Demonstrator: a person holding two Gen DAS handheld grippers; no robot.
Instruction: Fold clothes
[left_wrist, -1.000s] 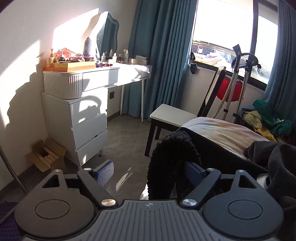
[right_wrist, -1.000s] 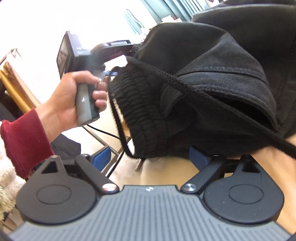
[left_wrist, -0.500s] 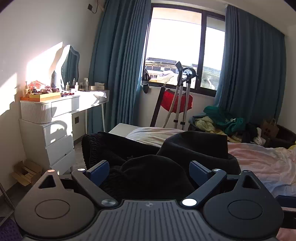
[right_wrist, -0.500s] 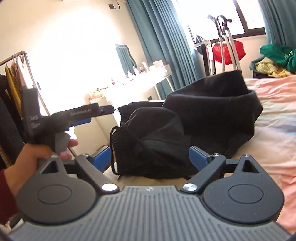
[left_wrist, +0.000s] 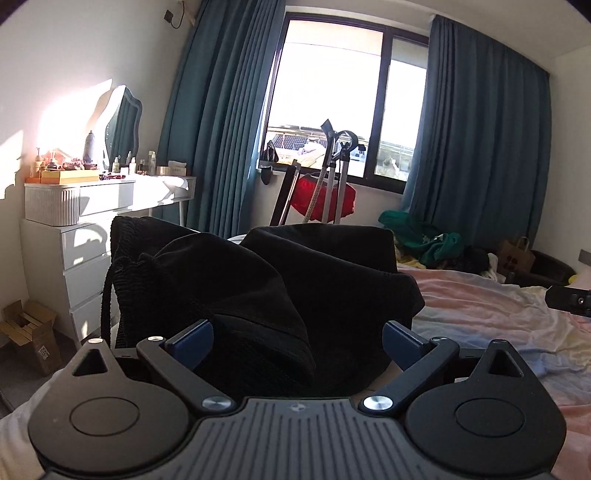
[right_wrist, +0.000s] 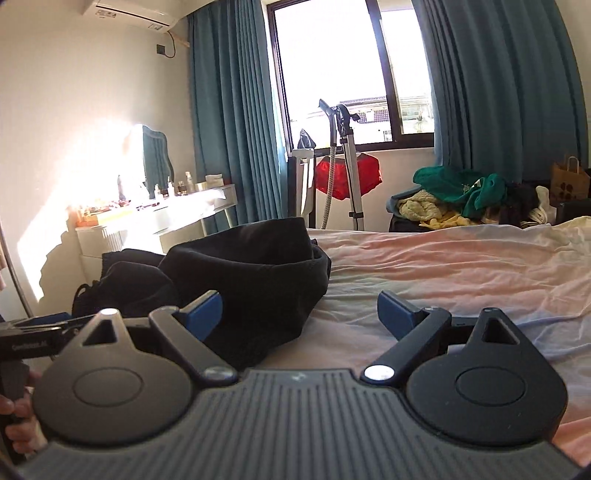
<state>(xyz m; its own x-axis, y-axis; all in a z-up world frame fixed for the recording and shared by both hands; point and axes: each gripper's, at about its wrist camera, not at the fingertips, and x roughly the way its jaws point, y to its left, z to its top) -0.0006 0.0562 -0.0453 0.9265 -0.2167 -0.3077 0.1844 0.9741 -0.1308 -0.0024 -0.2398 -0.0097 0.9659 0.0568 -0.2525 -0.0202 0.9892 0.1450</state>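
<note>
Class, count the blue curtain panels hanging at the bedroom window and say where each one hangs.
2. One curtain panel hangs left of the window, beside the dressing table; the other hangs right of it, above the clothes pile. More may lie outside both views.

Hand-held grippers: two, left hand-held gripper (left_wrist: 297, 341) and right hand-held gripper (right_wrist: 300, 314)
Black garments (left_wrist: 295, 280): one heap
Beds (right_wrist: 461, 266): one
Mirrors (left_wrist: 123, 129): one
Paper bags (right_wrist: 569, 182): one
Cardboard boxes (left_wrist: 29, 332): one

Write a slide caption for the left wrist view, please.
Left gripper, jaws opening, faces a folded black garment on the bed.
</note>
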